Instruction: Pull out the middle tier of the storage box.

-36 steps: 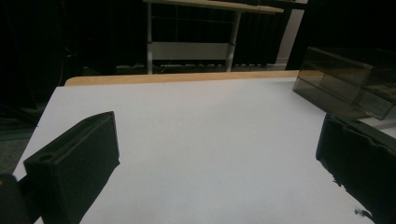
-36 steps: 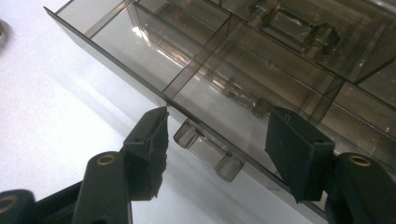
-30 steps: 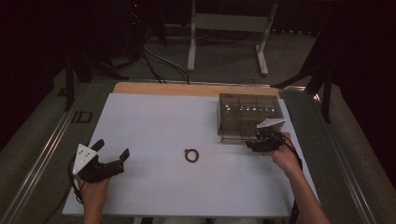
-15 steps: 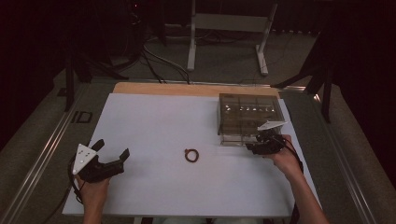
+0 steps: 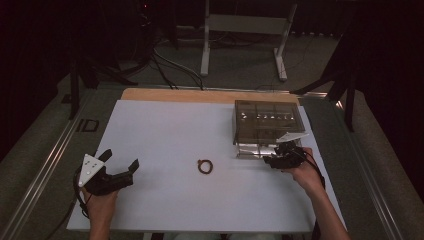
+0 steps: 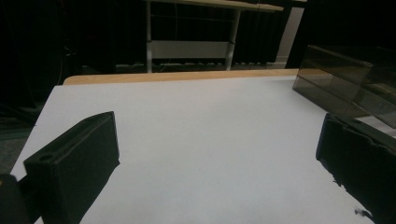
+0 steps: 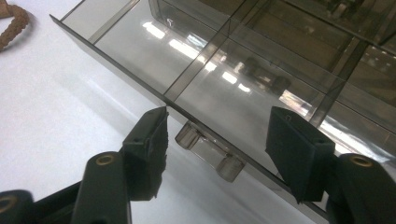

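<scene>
My right gripper [image 7: 215, 135] sits at the front of the smoky clear box [image 5: 267, 125] near the right edge of the counter [image 5: 165, 125]. Its jaws are spread wide with nothing between them, straddling the handle [image 7: 208, 149] of a drawer [image 7: 187, 60] that stands pulled out a little. My left gripper [image 5: 120, 172] rests near the front left corner, jaws also wide apart and empty. A small brown ring [image 5: 205, 166] lies on the counter between the two, nearer the front edge, well apart from both.

The risk, as I judge it: the handle is small, clear and slick. If I close off-centre, one jaw could catch the drawer front instead, and the jaws may slip off. A pull that isn't straight could jam the drawer or drag the whole light box toward me, since nothing holds it down. Pull too far and the drawer might come right out.

Since a second ago, my right gripper has slid a little toward the front edge, along the box's front face. Left gripper, ring and box have stayed put.
</scene>
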